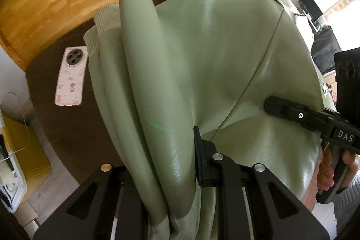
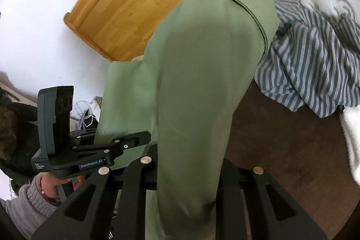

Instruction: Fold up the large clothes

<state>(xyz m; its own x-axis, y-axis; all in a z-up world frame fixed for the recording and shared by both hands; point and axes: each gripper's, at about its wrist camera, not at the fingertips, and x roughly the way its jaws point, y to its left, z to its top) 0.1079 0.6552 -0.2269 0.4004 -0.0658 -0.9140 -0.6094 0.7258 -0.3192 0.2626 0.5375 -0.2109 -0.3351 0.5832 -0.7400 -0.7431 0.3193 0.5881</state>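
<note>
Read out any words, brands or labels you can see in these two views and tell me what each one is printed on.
"DAS": on the right gripper body, seen from the left wrist view.
"GenRobot.AI": on the left gripper body, seen from the right wrist view.
Small white label at that gripper's rear corner: too small to read.
Phone case: small pictures, no legible text.
Green jacket: no text.

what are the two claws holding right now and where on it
Both hold the green jacket: left claw on bunched folds, right claw on another gathered part; which edge is unclear.
</note>
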